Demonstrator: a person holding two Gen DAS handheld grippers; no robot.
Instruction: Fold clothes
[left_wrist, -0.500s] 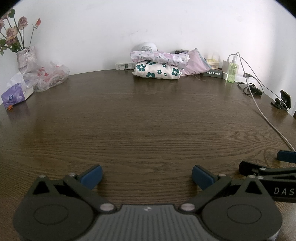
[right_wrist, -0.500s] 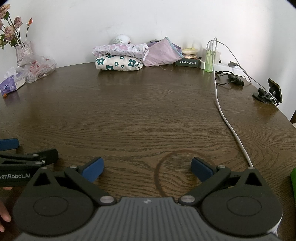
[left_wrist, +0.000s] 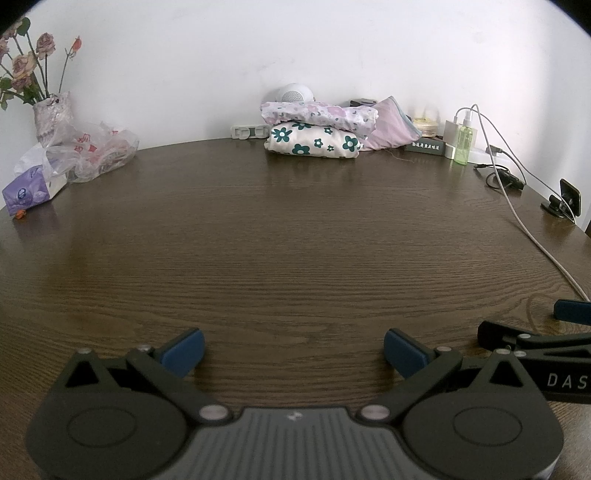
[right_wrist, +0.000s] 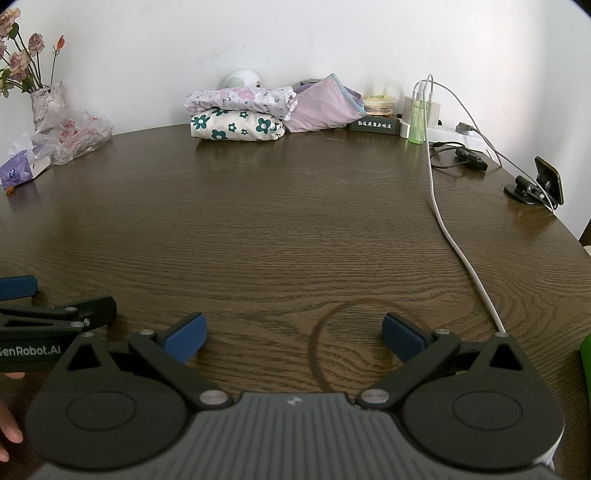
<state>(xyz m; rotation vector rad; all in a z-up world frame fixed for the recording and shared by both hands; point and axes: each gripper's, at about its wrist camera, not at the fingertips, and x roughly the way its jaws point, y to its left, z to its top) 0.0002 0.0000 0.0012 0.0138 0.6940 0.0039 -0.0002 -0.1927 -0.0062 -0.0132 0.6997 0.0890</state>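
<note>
Left gripper (left_wrist: 293, 350) and right gripper (right_wrist: 294, 338) are still idling wide-jawed and empty, unmoved since a moment ago, well short of the stacked floral folded clothes (left_wrist: 314, 129), suggesting folding is pausing or complete.

The left gripper (left_wrist: 293, 350) hovers low at 6 o'clock over the brown table (left_wrist: 288, 236), jaws spread wide with nothing between them. At 12 o'clock, two folded floral clothes (left_wrist: 317, 129) sit stacked by the wall. The right gripper (left_wrist: 535, 332) pokes in at 4 o'clock.
</note>
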